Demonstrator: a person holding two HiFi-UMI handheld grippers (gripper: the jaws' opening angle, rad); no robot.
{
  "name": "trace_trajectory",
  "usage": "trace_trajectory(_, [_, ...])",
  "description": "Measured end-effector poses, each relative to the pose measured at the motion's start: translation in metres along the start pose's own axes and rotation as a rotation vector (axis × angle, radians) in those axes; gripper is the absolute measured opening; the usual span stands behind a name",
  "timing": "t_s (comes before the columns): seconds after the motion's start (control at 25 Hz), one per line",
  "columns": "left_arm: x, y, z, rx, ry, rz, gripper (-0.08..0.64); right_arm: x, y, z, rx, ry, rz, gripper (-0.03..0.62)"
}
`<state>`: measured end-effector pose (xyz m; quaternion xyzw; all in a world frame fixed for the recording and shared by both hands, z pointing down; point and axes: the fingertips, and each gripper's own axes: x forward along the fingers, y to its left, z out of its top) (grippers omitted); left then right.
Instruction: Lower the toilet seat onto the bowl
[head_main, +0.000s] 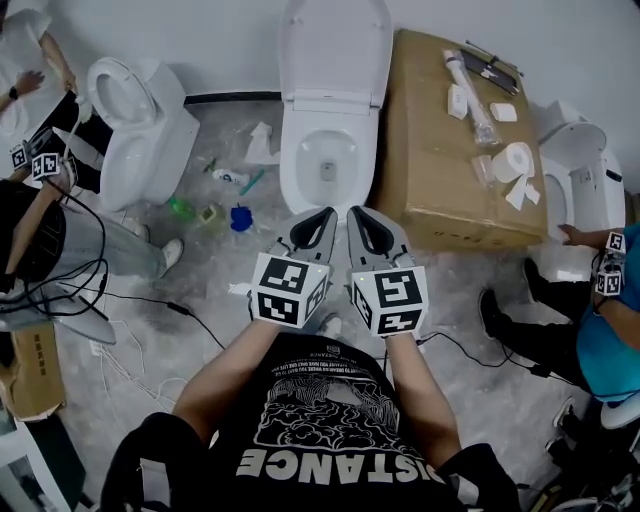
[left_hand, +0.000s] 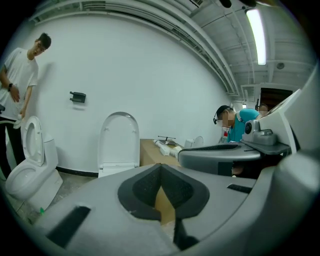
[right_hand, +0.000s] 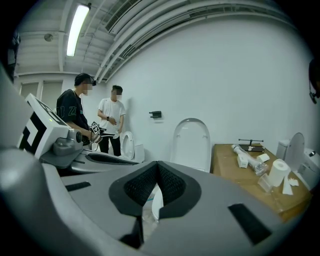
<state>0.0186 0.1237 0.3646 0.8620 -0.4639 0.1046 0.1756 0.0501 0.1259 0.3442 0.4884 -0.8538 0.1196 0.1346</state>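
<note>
A white toilet stands against the far wall. Its seat and lid (head_main: 335, 50) are raised upright over the open bowl (head_main: 327, 165). In the left gripper view the raised seat (left_hand: 119, 140) shows ahead to the left, and in the right gripper view the seat (right_hand: 191, 142) is ahead, slightly right. My left gripper (head_main: 325, 214) and right gripper (head_main: 357, 213) are held side by side just short of the bowl's front rim, touching nothing. The jaws of the left gripper (left_hand: 161, 172) and the right gripper (right_hand: 157, 172) are shut and empty.
A large cardboard box (head_main: 450, 150) with pipe parts and a paper roll (head_main: 515, 160) stands right of the toilet. A second toilet (head_main: 140, 120) is at the left, a third (head_main: 580, 175) at the right. People stand on both sides. Cables (head_main: 130, 300) and small items (head_main: 240, 218) lie on the floor.
</note>
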Motion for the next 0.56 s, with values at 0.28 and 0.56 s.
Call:
trace_trajectory(0.28, [0.001, -0.006, 0.003, 0.003, -0.008, 0.004, 0.011, -0.004, -0.005, -0.003, 0.002, 0.003, -0.006, 0.017])
trace_trajectory(0.56, [0.008, -0.010, -0.004, 0.002, 0.005, 0.006, 0.011, -0.005, -0.011, -0.010, 0.010, 0.008, -0.001, 0.017])
